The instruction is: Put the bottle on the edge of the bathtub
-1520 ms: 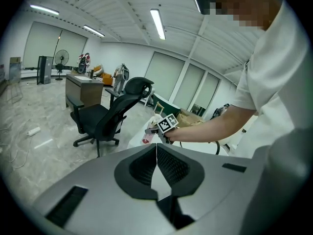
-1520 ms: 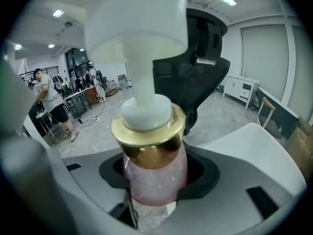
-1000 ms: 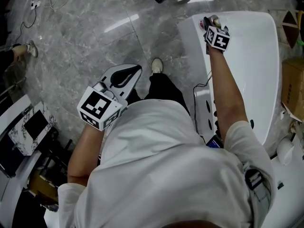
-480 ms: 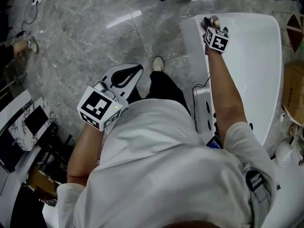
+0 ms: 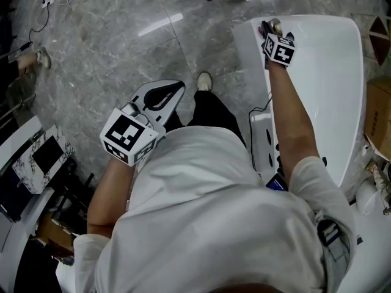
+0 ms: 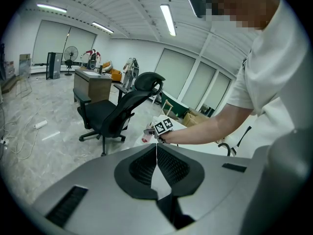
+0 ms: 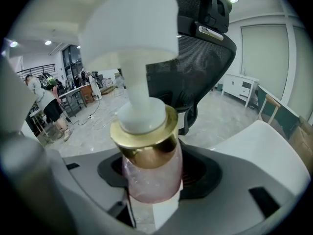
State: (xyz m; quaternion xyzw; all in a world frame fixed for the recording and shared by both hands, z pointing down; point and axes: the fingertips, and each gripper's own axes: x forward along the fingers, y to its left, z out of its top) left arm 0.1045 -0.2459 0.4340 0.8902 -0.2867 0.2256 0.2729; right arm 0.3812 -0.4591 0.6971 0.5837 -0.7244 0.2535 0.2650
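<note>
The person in the white T-shirt leans over the white bathtub (image 5: 245,41) on the right, right arm stretched out to its far left corner. There the right hand-held gripper (image 5: 269,31) sits over the rim with the bottle (image 7: 151,173) upright between its jaws. The bottle has a clear pink body, a gold collar and a white pump head. The jaws are opening. Their dark pads stand just beside the bottle's sides and don't look to be pressing on it. White tub surface shows below the bottle in the gap between the jaws. The jaws hide its base, so I can't see whether it actually rests on the rim. The marker cube (image 5: 280,49) on that gripper faces up, just nearer than the bottle.

The left hand-held gripper (image 6: 156,149) is held well away, low by the person's left side over the grey marble floor (image 5: 104,54). Its jaws are closed together, the pads meeting in a thin line with nothing between them. It points across towards the tub, and its own view looks onto the outstretched right arm and that cube.

A black mesh office chair (image 7: 203,65) stands just beyond the tub's far corner, right behind the bottle. A cardboard box (image 5: 377,112) sits to the right of the tub, and cables (image 5: 43,8) trail on the floor at the far left.
</note>
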